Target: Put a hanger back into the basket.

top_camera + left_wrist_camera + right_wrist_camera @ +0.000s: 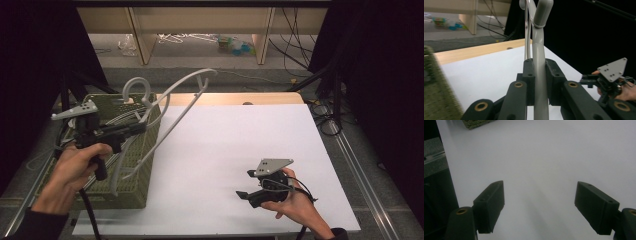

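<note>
Clamping a white plastic hanger (pixel 172 107), the left gripper (pixel 142 127) is held above the olive-green slatted crate (pixel 135 175) at the table's left edge. In the left gripper view the jaws are seen pressed together on the hanger (pixel 539 72) stem, which rises between them toward the hook. The hanger is lifted and tilted, its hook above the crate and its long arm reaching out over the white table sheet (pixel 240 145). Further pale hangers (pixel 117 167) are seen lying in the crate. The right gripper (pixel 246 184) is held low over the sheet near the front right, well apart from the crate. Its jaws are seen spread wide with nothing between them, bare sheet (pixel 544 157) beneath.
</note>
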`<state>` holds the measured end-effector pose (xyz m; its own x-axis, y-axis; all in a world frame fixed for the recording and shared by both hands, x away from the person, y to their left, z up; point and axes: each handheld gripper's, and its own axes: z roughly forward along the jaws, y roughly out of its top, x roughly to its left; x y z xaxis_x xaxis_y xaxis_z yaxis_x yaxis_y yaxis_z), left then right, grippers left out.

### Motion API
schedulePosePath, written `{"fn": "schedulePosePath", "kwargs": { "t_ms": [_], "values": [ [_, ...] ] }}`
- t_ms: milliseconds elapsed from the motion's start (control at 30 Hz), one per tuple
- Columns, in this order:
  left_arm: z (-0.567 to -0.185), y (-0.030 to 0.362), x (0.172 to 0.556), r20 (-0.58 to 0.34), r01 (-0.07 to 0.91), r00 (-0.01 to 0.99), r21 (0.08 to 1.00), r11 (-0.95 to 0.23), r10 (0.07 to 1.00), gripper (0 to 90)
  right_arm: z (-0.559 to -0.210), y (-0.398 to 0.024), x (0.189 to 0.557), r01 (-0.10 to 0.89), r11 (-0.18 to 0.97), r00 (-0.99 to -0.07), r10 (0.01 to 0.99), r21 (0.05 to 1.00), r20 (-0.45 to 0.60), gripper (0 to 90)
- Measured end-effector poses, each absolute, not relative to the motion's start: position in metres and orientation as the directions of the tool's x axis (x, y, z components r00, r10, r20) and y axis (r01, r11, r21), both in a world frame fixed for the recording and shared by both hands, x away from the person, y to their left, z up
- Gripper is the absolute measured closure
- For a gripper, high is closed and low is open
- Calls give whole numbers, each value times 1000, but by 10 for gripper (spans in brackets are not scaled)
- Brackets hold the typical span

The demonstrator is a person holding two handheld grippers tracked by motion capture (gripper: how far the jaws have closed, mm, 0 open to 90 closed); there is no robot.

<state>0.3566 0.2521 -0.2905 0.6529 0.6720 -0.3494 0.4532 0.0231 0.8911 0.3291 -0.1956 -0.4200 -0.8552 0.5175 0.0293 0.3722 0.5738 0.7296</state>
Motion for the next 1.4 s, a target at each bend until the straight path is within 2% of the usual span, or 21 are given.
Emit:
{"fn": "schedulePosePath", "kwargs": {
  "t_ms": [500, 1400],
  "values": [
    [-296, 327, 364, -284, 462, 551, 887, -4, 784, 792, -420, -195, 330, 368, 576, -858, 513, 730, 28, 250],
    [-329, 388, 391, -267, 522, 496, 852, -37, 826, 791, -420, -195, 330, 366, 580, -861, 507, 728, 28, 252]
  ]
}}
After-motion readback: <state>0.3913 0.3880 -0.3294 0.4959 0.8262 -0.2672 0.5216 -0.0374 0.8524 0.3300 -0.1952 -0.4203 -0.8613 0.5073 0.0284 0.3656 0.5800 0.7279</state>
